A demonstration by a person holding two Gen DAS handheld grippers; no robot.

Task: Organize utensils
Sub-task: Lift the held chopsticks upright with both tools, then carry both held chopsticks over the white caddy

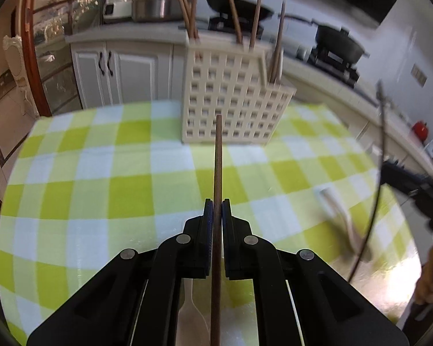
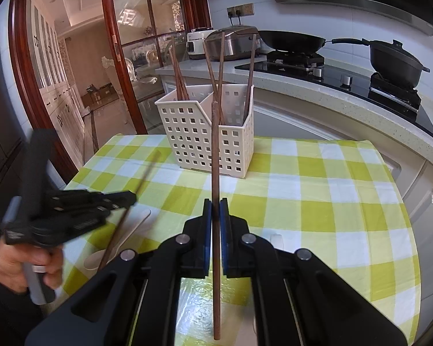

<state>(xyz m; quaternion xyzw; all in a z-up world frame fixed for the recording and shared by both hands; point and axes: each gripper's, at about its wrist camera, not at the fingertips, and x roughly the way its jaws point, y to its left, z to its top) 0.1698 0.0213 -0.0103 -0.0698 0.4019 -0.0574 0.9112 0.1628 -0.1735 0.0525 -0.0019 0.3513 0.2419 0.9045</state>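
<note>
Home kitchen: gas stove (image 2: 332, 69) with wok (image 2: 291, 41), rice cooker (image 2: 233, 41), white cabinets (image 1: 115, 72).

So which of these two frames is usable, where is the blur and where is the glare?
Left wrist view: motion-smeared throughout, the white basket and the spoon soft, with glare on the bare tabletop at lower right. Right wrist view: sharp on the basket and the chopstick in the right tongs; only the left tongs blur. Both bend straight edges, fisheye style.
</note>
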